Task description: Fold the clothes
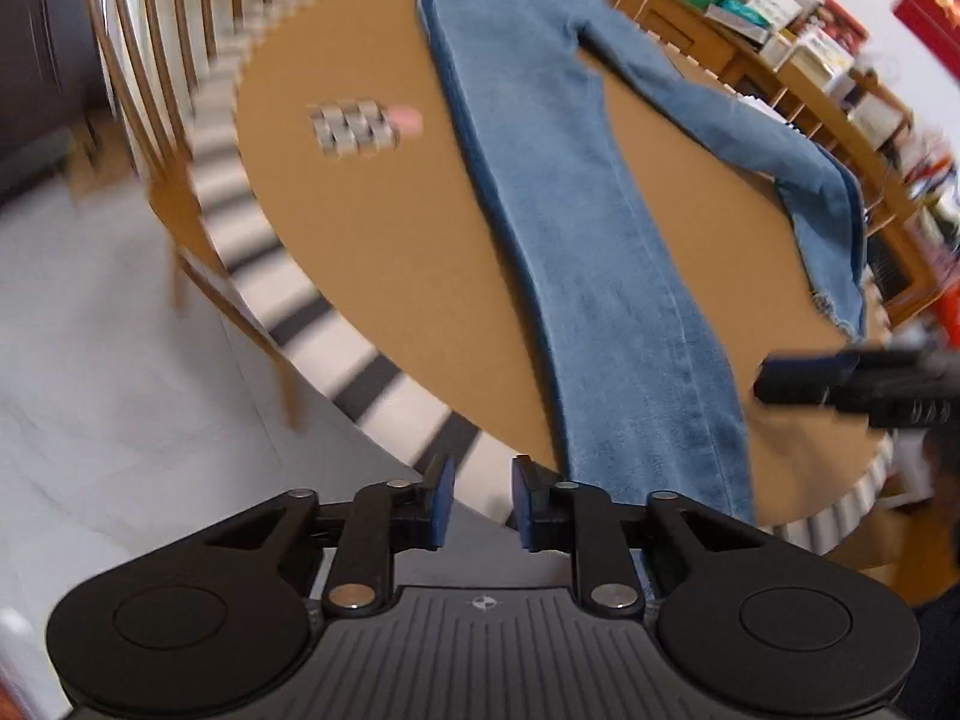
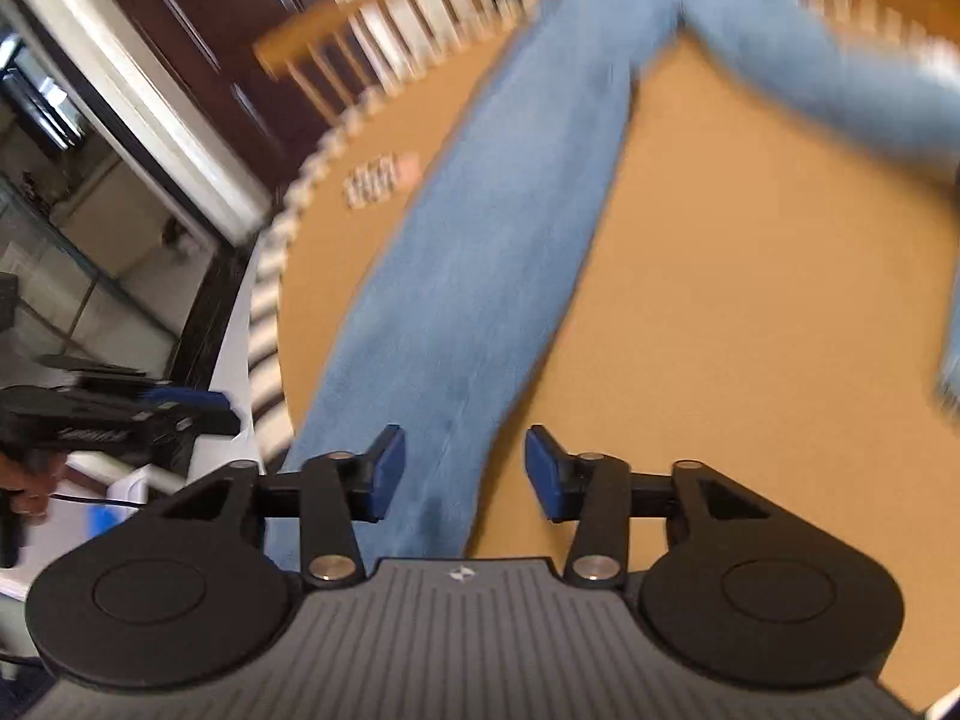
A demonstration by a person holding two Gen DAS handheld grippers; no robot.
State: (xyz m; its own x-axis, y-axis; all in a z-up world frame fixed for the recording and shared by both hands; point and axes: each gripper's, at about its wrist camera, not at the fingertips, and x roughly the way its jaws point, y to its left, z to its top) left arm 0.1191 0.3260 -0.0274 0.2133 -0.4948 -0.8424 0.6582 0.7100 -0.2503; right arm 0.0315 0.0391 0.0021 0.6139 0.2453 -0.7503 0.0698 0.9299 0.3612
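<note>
One round brown table (image 1: pixel 360 252) carries one pair of blue jeans (image 1: pixel 588 252), spread flat with two legs apart. The right gripper (image 2: pixel 465 468) hovers over one leg's lower end, fingers parted and empty. The left gripper (image 1: pixel 480 501) hangs at the table's edge just beside that hem, likewise parted, grasping nothing. One small checkered object (image 1: pixel 355 131) lies left of the jeans.

The left gripper (image 1: pixel 479 501) has its blue-padded fingers (image 1: pixel 443 501) parted by a narrow gap, with nothing between them. The right gripper (image 2: pixel 465 471) is spread wider, its jaws also empty. In the right wrist view the left gripper shows at the far left with a hand (image 2: pixel 27 483) on its grip. Both views are motion-blurred.
</note>
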